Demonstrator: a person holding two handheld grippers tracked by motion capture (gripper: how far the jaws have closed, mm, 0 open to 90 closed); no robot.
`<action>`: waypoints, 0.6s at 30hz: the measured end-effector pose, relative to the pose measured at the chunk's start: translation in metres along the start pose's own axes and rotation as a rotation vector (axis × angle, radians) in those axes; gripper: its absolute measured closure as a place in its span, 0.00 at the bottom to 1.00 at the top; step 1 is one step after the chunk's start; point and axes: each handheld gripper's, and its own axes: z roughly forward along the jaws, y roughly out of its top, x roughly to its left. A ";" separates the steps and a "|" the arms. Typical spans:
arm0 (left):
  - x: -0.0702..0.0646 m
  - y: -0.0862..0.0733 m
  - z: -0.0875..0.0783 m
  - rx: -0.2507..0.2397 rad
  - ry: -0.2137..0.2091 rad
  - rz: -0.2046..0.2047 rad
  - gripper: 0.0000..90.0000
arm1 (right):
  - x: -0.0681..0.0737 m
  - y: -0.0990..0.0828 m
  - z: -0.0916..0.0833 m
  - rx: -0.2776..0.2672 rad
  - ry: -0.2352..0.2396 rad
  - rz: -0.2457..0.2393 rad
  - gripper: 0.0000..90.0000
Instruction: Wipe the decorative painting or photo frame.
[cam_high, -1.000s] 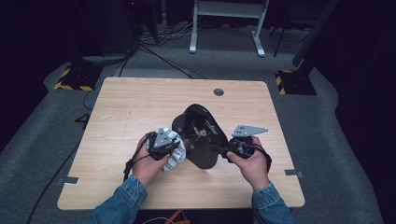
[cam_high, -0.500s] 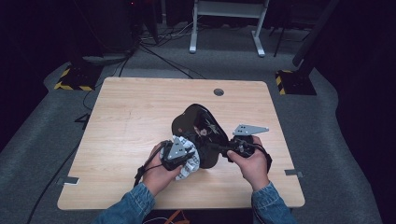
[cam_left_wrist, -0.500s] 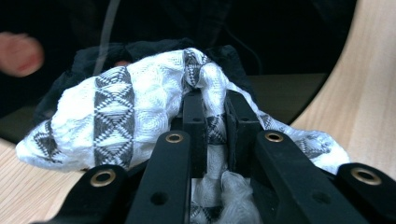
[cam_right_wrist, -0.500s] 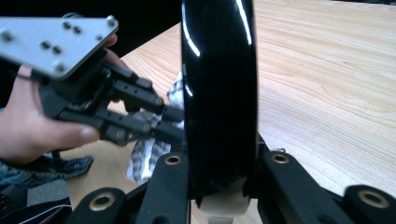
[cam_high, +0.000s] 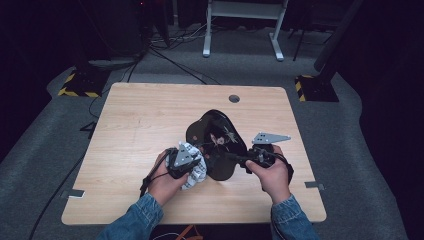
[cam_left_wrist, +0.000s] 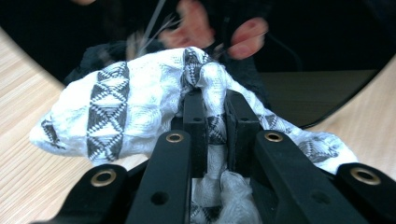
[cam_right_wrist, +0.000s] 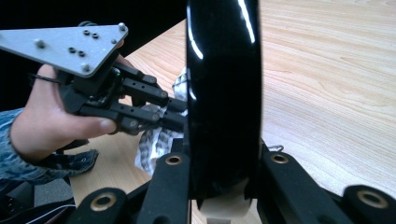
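Note:
A glossy black plate (cam_high: 216, 134) with a painted motif is tilted up off the table. My right gripper (cam_high: 241, 160) is shut on its near right rim. In the right gripper view the plate (cam_right_wrist: 224, 93) stands edge-on between my jaws. My left gripper (cam_high: 196, 167) is shut on a bunched white cloth (cam_high: 194, 175) with black triangle bands. The cloth presses against the plate's lower left edge. In the left gripper view the cloth (cam_left_wrist: 116, 107) bulges around my left gripper (cam_left_wrist: 215, 100), with the dark plate (cam_left_wrist: 308, 70) right behind it. The left gripper (cam_right_wrist: 175, 112) and cloth (cam_right_wrist: 154, 140) also appear beside the plate.
The wooden table (cam_high: 140, 115) has a round cable hole (cam_high: 234, 98) near its far edge. Beyond it, a white stand (cam_high: 240, 30) and cables lie on grey carpet. Yellow-black striped bases (cam_high: 80, 85) sit at both far corners.
My left gripper and the cloth have shifted a little to the right and toward the near side along the plate's edge. The right hand has held still with the plate.

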 end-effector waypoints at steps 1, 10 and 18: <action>0.002 -0.001 0.000 0.003 0.005 -0.003 0.90 | -0.001 0.000 0.000 -0.002 0.001 0.003 0.88; 0.017 -0.011 0.000 0.023 0.040 -0.044 0.90 | -0.003 -0.001 -0.001 -0.009 0.003 0.020 0.88; 0.011 -0.011 0.003 0.031 0.043 -0.035 0.90 | -0.002 -0.001 -0.001 -0.015 -0.005 0.041 0.88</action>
